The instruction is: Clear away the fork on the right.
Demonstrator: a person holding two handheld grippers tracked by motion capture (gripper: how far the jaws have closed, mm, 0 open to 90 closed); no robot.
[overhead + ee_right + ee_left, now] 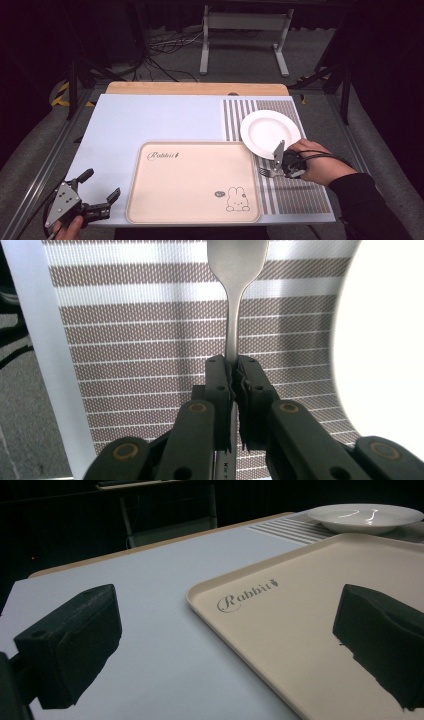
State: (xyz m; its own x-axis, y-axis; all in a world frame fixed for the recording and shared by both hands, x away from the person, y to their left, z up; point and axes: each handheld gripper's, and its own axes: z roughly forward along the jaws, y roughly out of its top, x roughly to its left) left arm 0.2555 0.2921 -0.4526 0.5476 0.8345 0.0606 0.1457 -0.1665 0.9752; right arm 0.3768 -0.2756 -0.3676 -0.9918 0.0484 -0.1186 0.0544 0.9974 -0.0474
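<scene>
Step in hand: the right gripper [234,371] is clamped on the handle of a slim silver metal fork [235,300], carrying it above the brown-and-white striped woven placemat [150,340], just beside the round white ceramic plate [270,131].
Doing it well: keep the fork level and clear of the plate's rim; lower it flat before letting go.
Left gripper [100,187]: jaws wide apart, holding nothing, at the surface's [150,120] near left corner beside the beige plastic rabbit-print tray [192,180].
Count: one fork, one plate, one tray, one placemat, two grippers.
</scene>
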